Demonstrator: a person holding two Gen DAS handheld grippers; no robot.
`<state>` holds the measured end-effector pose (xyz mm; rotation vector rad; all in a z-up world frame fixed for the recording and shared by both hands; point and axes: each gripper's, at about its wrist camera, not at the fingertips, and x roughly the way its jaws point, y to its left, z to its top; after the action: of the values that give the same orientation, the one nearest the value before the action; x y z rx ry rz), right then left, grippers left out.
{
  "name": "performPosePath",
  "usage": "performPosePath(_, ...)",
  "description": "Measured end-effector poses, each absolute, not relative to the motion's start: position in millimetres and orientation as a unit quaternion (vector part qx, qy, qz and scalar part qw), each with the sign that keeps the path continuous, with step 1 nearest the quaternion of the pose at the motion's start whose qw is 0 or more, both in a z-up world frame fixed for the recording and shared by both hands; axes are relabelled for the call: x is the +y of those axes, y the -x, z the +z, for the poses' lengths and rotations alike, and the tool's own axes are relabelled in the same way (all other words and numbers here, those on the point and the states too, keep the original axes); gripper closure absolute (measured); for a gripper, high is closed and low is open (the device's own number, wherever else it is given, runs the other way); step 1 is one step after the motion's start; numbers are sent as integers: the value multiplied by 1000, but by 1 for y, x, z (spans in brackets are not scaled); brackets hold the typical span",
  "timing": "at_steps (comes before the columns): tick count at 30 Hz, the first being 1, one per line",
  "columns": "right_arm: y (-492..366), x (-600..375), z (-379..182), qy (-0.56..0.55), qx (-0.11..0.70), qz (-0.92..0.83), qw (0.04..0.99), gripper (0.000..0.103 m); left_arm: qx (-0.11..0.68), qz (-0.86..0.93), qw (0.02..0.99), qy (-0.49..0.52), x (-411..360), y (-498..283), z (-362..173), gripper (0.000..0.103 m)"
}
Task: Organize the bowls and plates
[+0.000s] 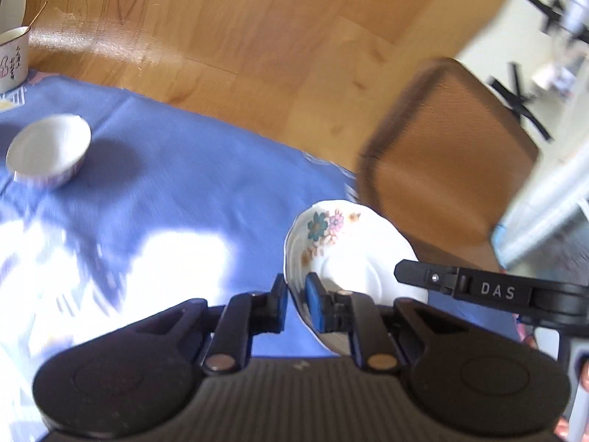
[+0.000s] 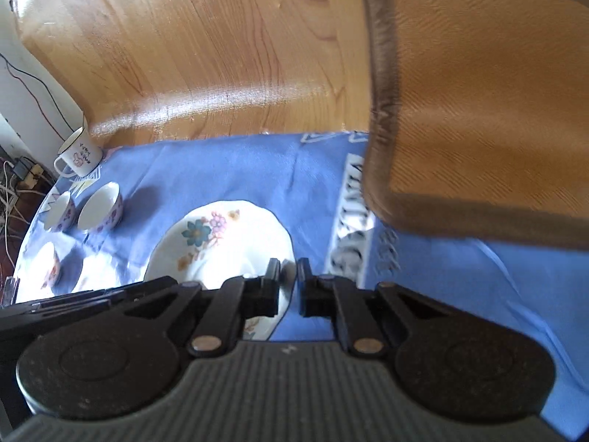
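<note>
A white plate with a flower pattern [image 1: 342, 243] is held by both grippers above the blue tablecloth [image 1: 176, 191]. My left gripper [image 1: 296, 302] is shut on its near left rim, one pad on each face. My right gripper [image 2: 289, 287] is shut on the plate's right rim; the plate shows in the right wrist view [image 2: 221, 243]. The right gripper's finger also shows in the left wrist view [image 1: 460, 281]. A small white bowl [image 1: 49, 151] sits at the left of the cloth. The right wrist view shows three small bowls [image 2: 101, 211] at the left.
A white mug [image 2: 79, 154] stands at the cloth's far left corner, also seen in the left wrist view [image 1: 13, 57]. A brown chair back [image 2: 478, 103] stands close at the table's far right. Wooden floor [image 2: 202, 44] lies beyond. Cables [image 2: 14, 184] lie far left.
</note>
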<state>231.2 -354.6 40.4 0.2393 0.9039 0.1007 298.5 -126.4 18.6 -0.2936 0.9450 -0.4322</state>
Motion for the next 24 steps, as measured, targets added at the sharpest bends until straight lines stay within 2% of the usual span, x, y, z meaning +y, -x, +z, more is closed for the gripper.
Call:
performPosePath(10,-118,-376,27,-125,432,-9,893,91,466,-262,835,129,-157,-204,7,91)
performPosePath(24,-84,-382,-1,-129,427,-39,894,90,473,-270,834,89,-181,-164,-8,90)
